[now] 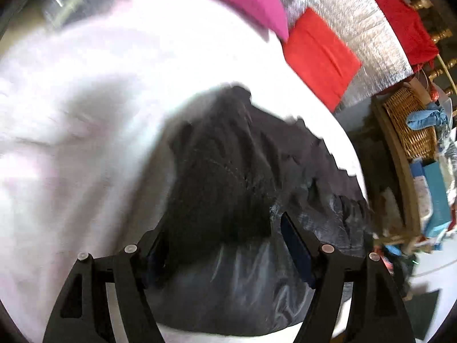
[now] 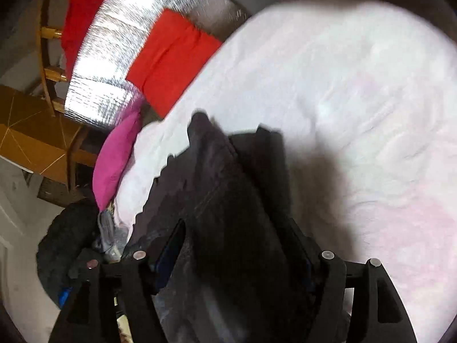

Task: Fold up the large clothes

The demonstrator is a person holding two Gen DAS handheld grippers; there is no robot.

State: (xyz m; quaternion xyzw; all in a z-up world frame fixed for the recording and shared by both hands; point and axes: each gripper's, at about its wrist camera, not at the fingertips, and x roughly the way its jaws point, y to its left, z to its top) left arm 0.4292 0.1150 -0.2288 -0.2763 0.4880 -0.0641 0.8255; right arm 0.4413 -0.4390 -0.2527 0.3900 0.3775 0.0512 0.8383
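Both tools stand wide apart with the dark garment [image 1: 228, 171] bunched between their fingers; whether either pinches it I cannot tell. It stretches ahead over the bed [image 1: 85, 114].

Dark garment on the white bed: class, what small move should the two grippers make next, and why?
Probably close both grippers on the fabric. The dark garment lies bunched on the white bedsheet, and the jaws of the left gripper and right gripper stand wide around its folds, seemingly not yet pinching.
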